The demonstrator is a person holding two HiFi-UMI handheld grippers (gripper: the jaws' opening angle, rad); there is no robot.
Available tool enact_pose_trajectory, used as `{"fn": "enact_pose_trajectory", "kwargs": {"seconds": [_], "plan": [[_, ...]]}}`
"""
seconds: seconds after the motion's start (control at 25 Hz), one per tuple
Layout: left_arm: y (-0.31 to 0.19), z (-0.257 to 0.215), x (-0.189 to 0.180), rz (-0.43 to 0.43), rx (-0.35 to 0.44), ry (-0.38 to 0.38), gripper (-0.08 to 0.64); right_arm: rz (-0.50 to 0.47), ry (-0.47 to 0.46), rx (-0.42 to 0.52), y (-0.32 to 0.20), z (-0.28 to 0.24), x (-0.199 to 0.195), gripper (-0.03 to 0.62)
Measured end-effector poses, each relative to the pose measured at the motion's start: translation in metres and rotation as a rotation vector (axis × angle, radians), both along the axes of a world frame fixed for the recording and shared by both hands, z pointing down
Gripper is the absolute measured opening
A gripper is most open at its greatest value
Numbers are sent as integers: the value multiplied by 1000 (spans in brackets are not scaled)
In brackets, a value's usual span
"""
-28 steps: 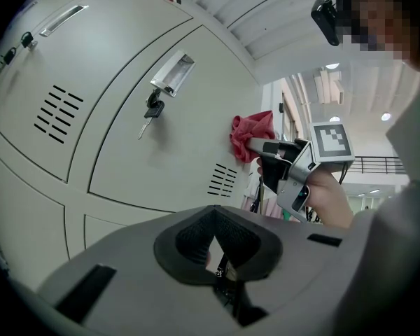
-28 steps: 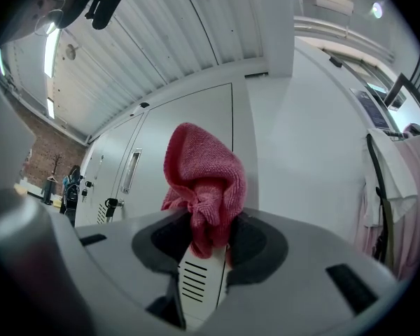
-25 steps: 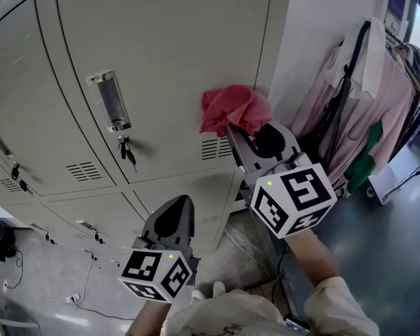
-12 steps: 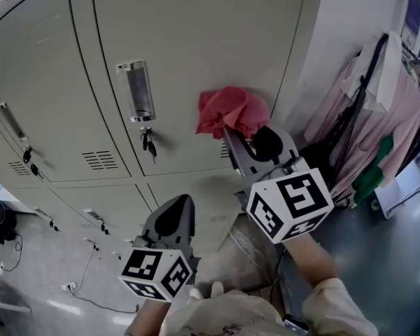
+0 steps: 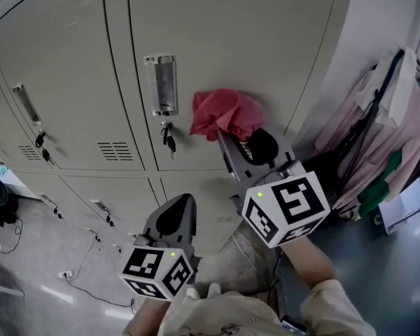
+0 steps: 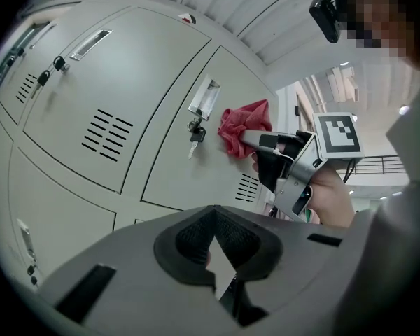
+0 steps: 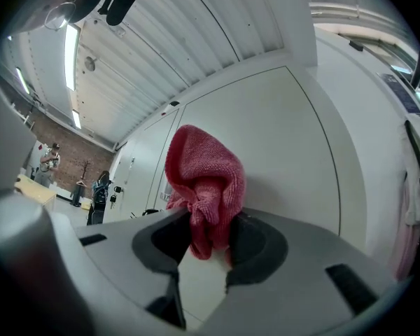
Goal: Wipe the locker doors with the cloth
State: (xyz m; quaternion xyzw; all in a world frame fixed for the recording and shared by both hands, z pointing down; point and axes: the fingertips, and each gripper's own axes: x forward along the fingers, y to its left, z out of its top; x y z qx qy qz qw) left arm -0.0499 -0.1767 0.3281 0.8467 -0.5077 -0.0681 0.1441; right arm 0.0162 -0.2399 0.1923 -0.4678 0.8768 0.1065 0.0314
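The right gripper (image 5: 229,134) has its jaws clamped on a red cloth (image 5: 224,112), which bulges out past the tips as a soft, crumpled wad. The wad is pressed flat against the beige locker door (image 5: 259,40), just to the right of the metal handle (image 5: 161,84) and about level with its lower end.

In the right gripper view the cloth (image 7: 204,179) shows a fuzzy terry nap. It folds over itself into a rounded hood, and its tail is pinched between the dark pads.

The left gripper (image 5: 179,203) hangs well below the handle and clear of the door, with its jaws closed together on nothing.

The door is smooth painted sheet metal. A key (image 5: 169,140) dangles just under the handle, which is a narrow upright shiny recess. Slotted vents (image 5: 115,151) sit lower and to the handle's left.
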Motion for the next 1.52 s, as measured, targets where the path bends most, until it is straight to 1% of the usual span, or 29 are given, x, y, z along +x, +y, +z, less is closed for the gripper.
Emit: {"fn": "enact_pose_trajectory", "kwargs": {"seconds": [0.32,0.64,0.84,1.12,1.52], "plan": [[3,0,-20,-55,1,2,6,-81,-3,2,2,-5,-33,135],[7,1,-37,-95,0,8,6,-164,13,0,4,-9,-67,135],[7,2,-46,-113,-1,13,6,-182,35,15,5,-10,-84,135],[6,4,-52,-118,-5,20,6,-177,48,28,6,-9,-88,135],[2,9,-50,-103,-20,33,6,-154,24,-5,4,6,-73,133]]}}
